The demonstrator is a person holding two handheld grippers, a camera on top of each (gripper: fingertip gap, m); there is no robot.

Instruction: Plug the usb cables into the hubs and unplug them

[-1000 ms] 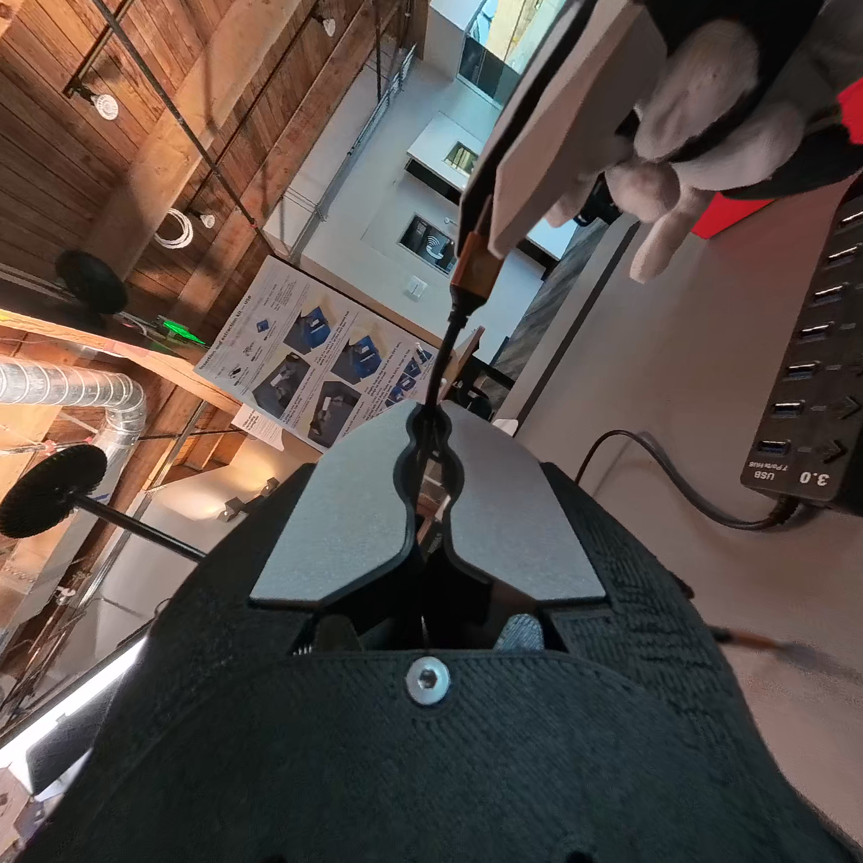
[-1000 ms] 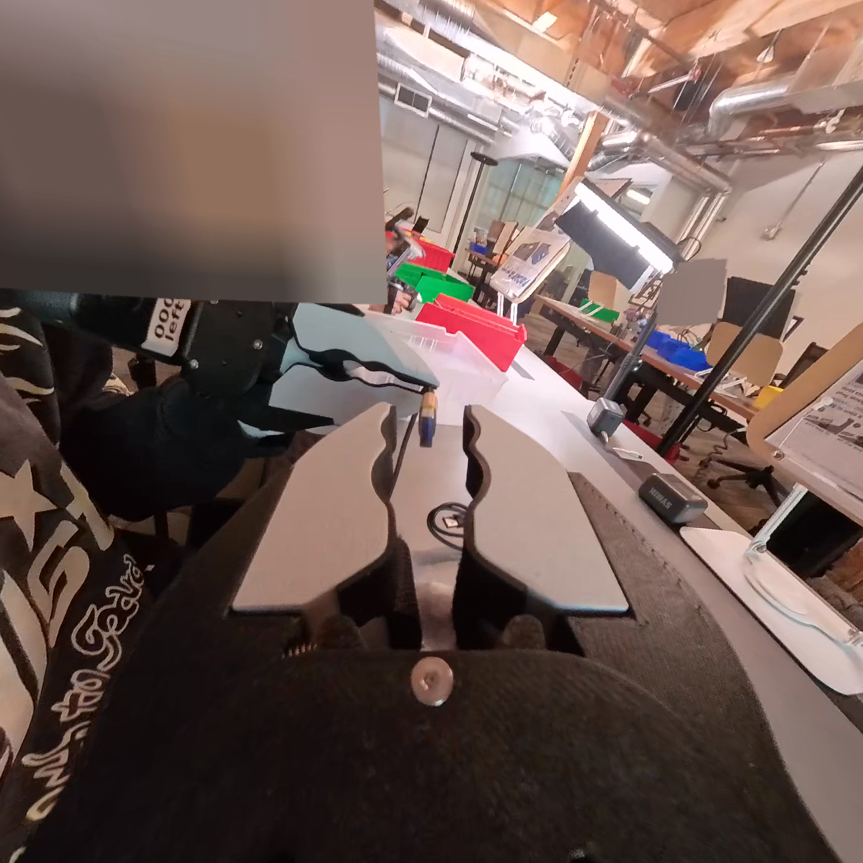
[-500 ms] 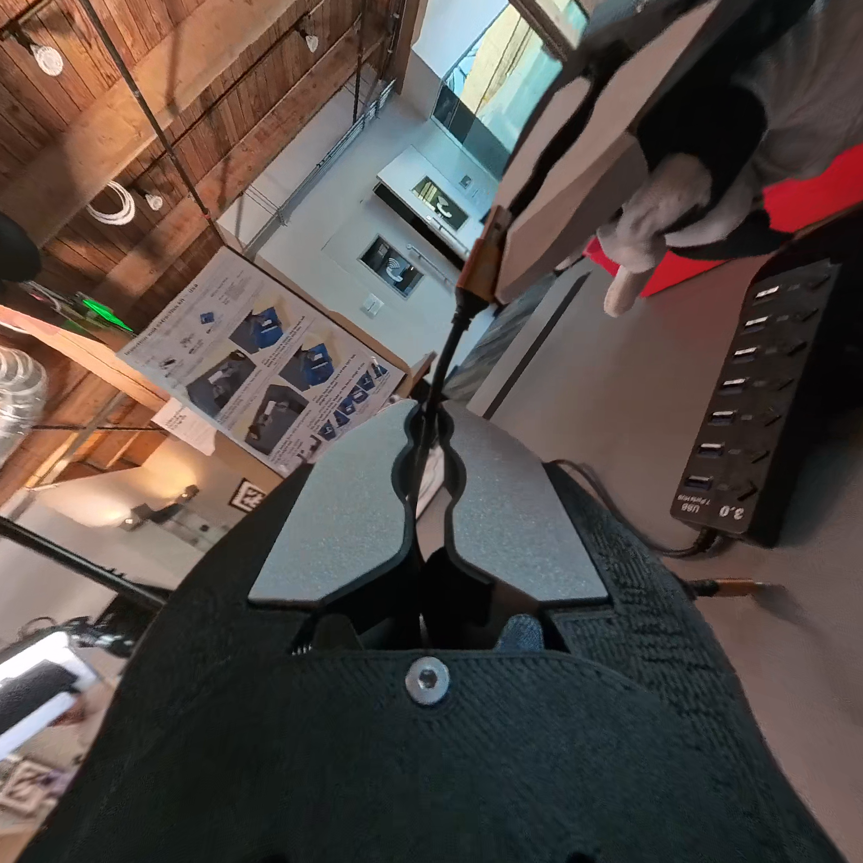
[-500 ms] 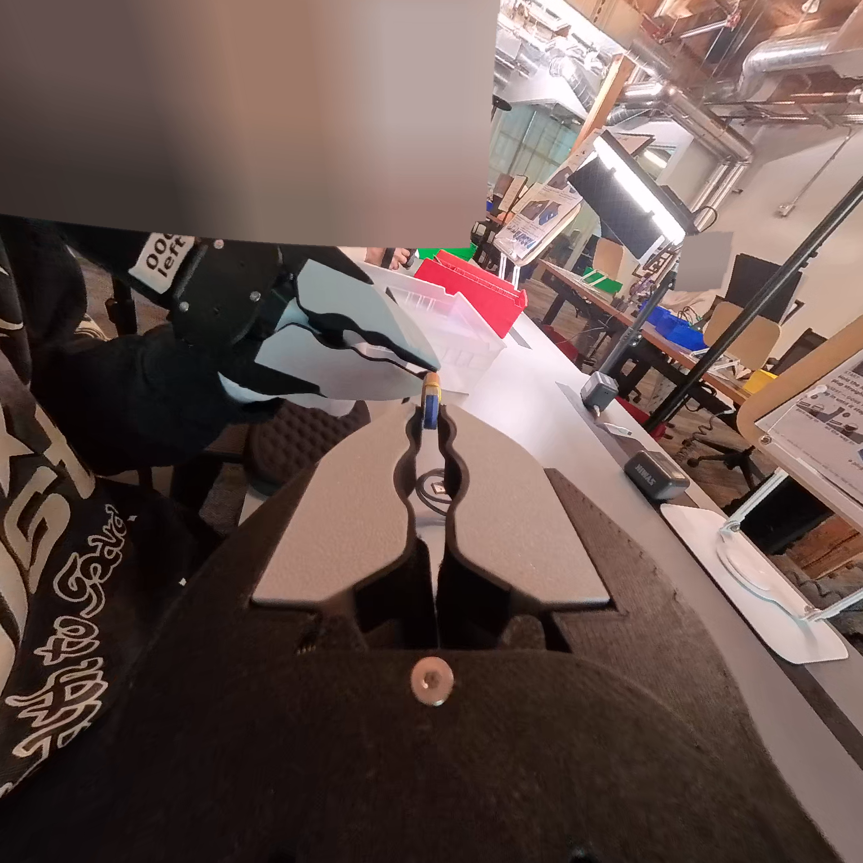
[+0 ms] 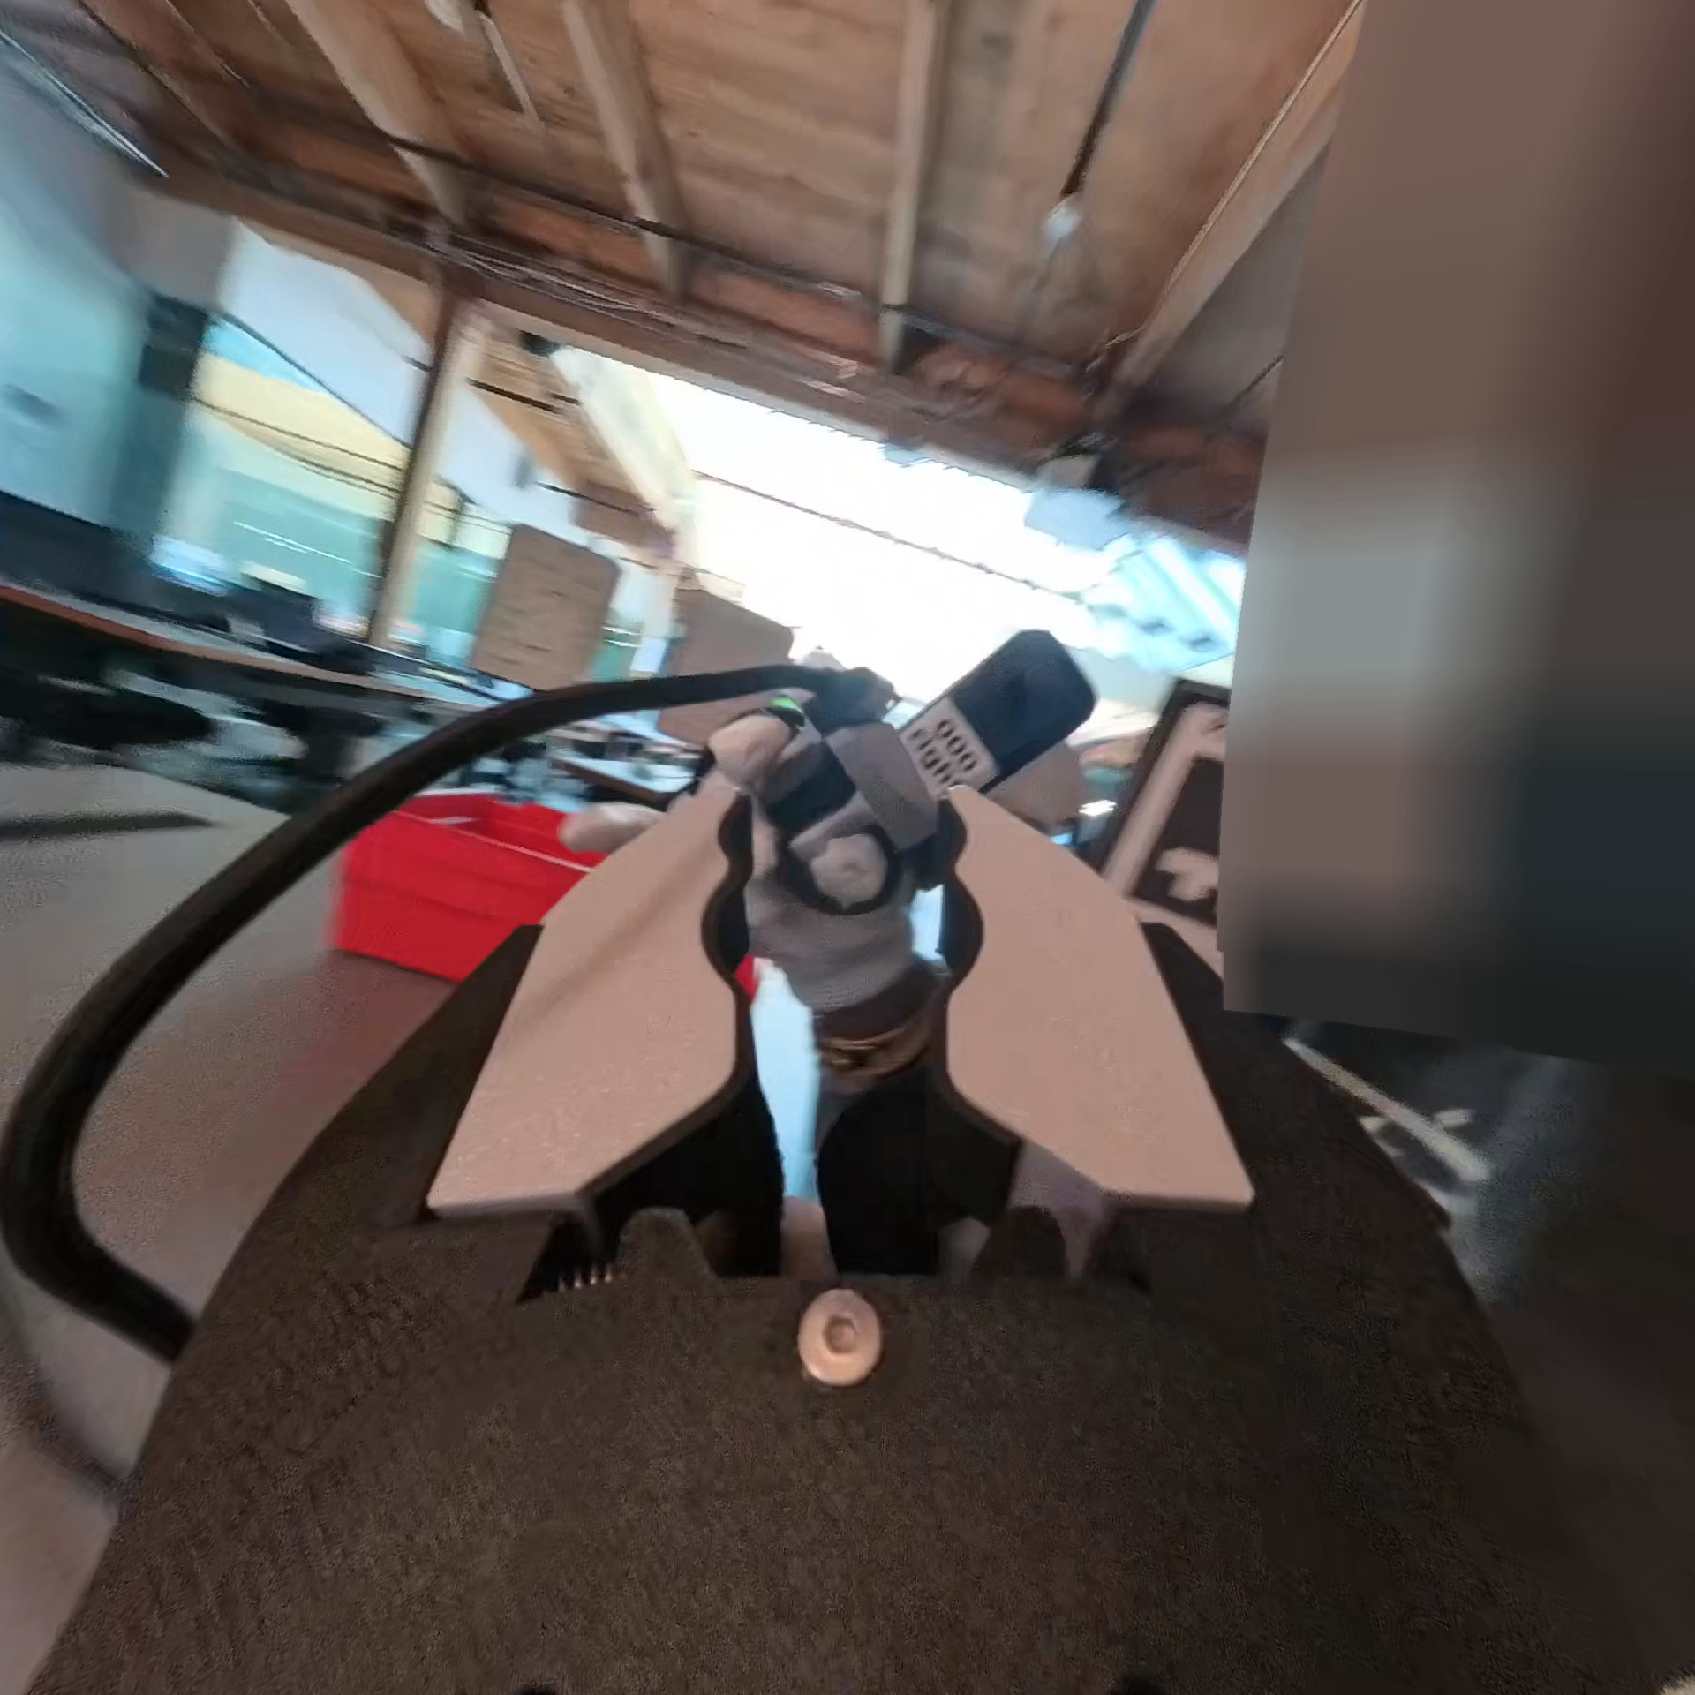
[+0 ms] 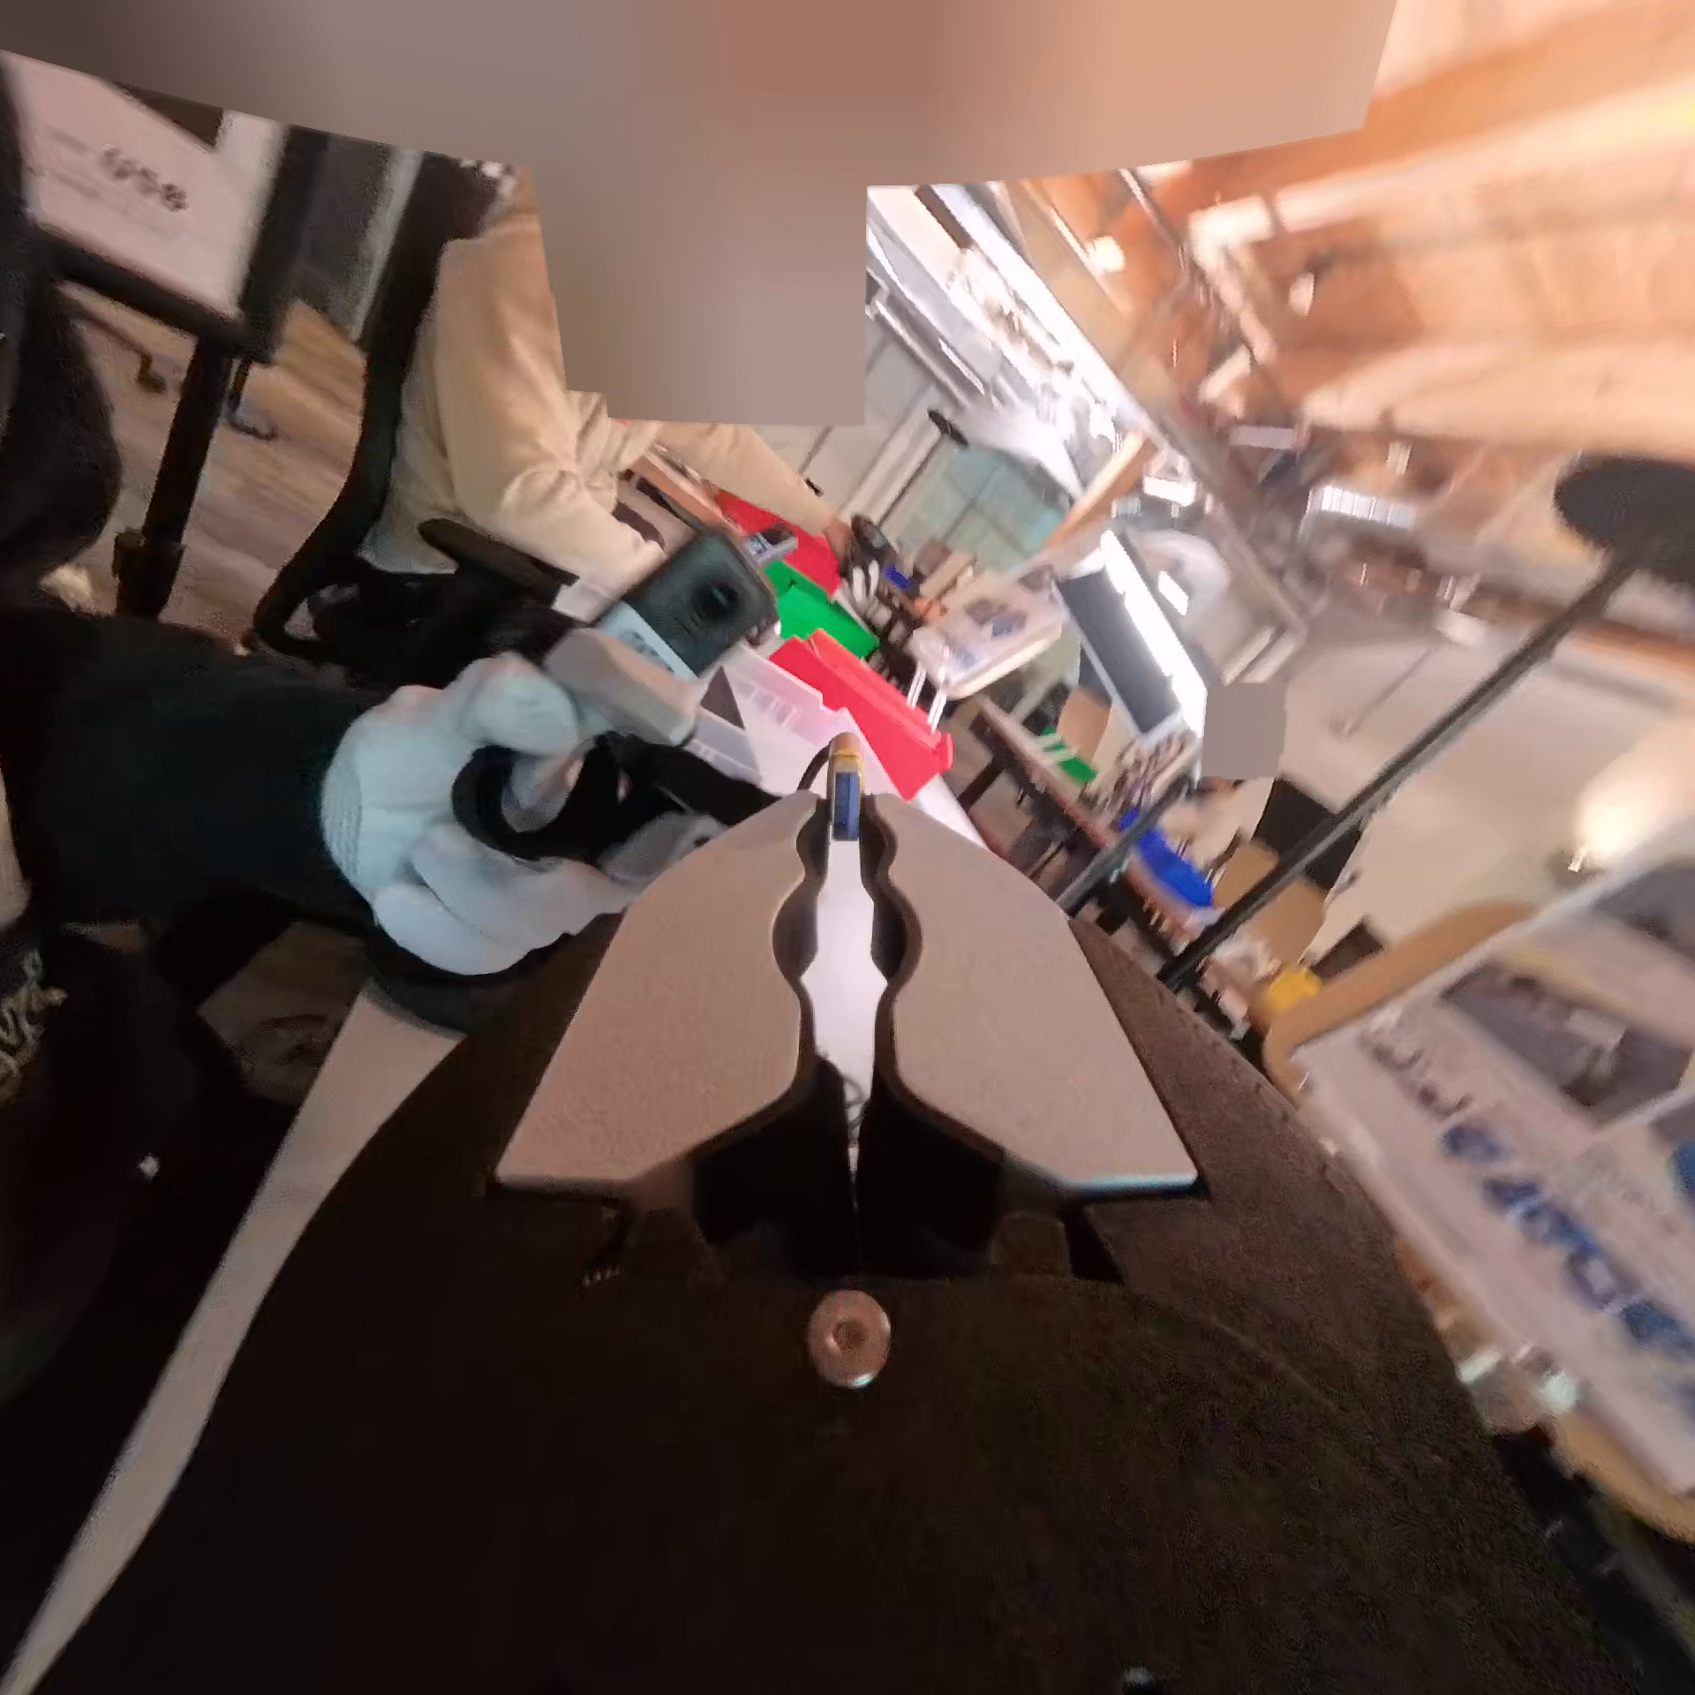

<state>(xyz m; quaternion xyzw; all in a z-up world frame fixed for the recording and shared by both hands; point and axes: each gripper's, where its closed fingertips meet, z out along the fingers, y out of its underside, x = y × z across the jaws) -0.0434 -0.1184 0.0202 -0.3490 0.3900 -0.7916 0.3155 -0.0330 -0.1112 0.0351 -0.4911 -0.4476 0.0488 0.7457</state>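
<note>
The grey table (image 5: pixel 183 991) carries a red bin (image 5: pixel 431 880) at its far side, and a thick black cable (image 5: pixel 275 853) arcs over it from the left edge up toward a gloved hand (image 5: pixel 844 908). The left claw (image 5: pixel 839 825) stands wide with nothing between its fingers (both views are motion-blurred). The right claw (image 6: pixel 844 812) is pinched narrow on a small blue-and-yellow usb plug (image 6: pixel 844 789), held up off the table beside a white-gloved hand (image 6: pixel 440 825).

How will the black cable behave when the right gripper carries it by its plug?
Probably springy rather than limp: the black cable holds a smooth arch without sagging. It likely trails and swings behind the plug, pinched at the tips of the right gripper, so it could twist there.
</note>
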